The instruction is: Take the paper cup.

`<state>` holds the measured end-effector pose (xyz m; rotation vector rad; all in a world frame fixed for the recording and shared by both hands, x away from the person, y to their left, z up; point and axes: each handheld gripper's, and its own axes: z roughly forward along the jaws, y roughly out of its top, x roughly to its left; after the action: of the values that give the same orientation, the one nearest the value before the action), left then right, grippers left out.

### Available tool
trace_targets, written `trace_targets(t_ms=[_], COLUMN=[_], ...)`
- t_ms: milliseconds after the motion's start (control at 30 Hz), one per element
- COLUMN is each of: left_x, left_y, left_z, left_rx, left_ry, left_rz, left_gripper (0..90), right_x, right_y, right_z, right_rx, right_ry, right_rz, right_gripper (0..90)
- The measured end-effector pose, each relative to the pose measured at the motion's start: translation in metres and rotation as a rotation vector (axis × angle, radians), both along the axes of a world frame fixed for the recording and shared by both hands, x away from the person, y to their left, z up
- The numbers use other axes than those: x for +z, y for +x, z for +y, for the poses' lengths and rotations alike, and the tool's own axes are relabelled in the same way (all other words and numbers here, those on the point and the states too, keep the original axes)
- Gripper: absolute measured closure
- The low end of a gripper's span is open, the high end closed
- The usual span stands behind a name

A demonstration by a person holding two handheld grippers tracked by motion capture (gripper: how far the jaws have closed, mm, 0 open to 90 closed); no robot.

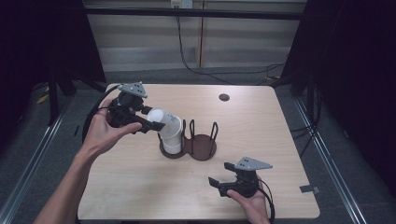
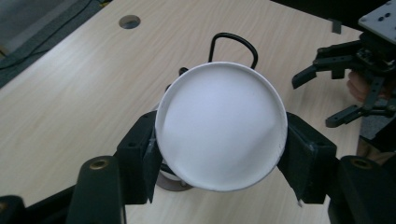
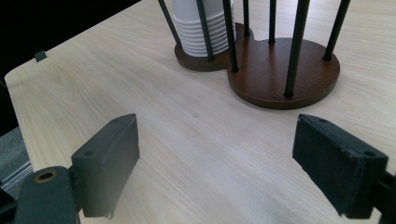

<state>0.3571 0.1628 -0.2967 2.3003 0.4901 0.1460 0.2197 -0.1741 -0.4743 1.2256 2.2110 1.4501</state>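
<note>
At the left of the table [image 1: 140, 186], the left tongs [image 1: 150, 122] are clenched on the top white paper cup [image 1: 161, 119], their pads pressing its rim from either side so the cup tips toward the camera riding on them; in the left gripper view its round mouth [image 2: 221, 125] sits squarely between the two black jaws. The grip looks meant to peel that one cup off the cup stack [image 1: 172, 137], which stands in the left ring of a dark two-ring wire holder [image 1: 201, 148] at mid-table, the cup remaining just above and against the stack. The holder's right ring stands vacant, seemingly the place where a cup could go. Toward the near right edge, the right tongs [image 1: 219, 176] hang released with nothing between them, well apart from the holder and aimed at it, the stack [image 3: 201, 32] visible beyond their spread jaws.
</note>
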Motion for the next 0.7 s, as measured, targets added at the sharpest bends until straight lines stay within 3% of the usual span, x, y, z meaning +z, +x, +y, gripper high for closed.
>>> trace_targets(t_ms=[67, 133, 200, 267, 433, 533, 700], left_x=[-0.005, -0.007, -0.009, -0.01, -0.014, -0.02, -0.03], left_y=[-0.002, -0.006, -0.008, -0.011, -0.027, -0.035, -0.042], left_z=[-0.001, -0.002, -0.002, -0.002, -0.001, -0.005, -0.009], left_rx=[-0.008, -0.004, -0.014, -0.018, -0.049, -0.073, -0.088], left_ry=[-0.018, -0.006, -0.034, -0.017, -0.043, -0.008, -0.029], left_rz=[0.008, -0.021, -0.005, -0.015, -0.027, -0.035, -0.035], left_gripper=[37.1, 37.1, 37.1, 37.1, 37.1, 37.1, 37.0], right_x=[0.0, -0.001, -0.001, -0.001, 0.0, 0.0, 0.002], right_y=[0.001, 0.002, 0.002, 0.002, 0.001, 0.0, -0.002], right_z=[0.001, 0.003, 0.004, 0.004, 0.004, 0.004, 0.007], right_rx=[0.013, 0.024, 0.036, 0.041, 0.044, 0.05, 0.072], right_ry=[0.009, 0.014, 0.017, 0.021, 0.031, 0.032, 0.037], right_rz=[0.0, 0.003, 0.006, 0.006, 0.002, -0.011, -0.015], right_gripper=[13.2, 13.1, 12.9, 12.9, 12.8, 12.7, 12.7])
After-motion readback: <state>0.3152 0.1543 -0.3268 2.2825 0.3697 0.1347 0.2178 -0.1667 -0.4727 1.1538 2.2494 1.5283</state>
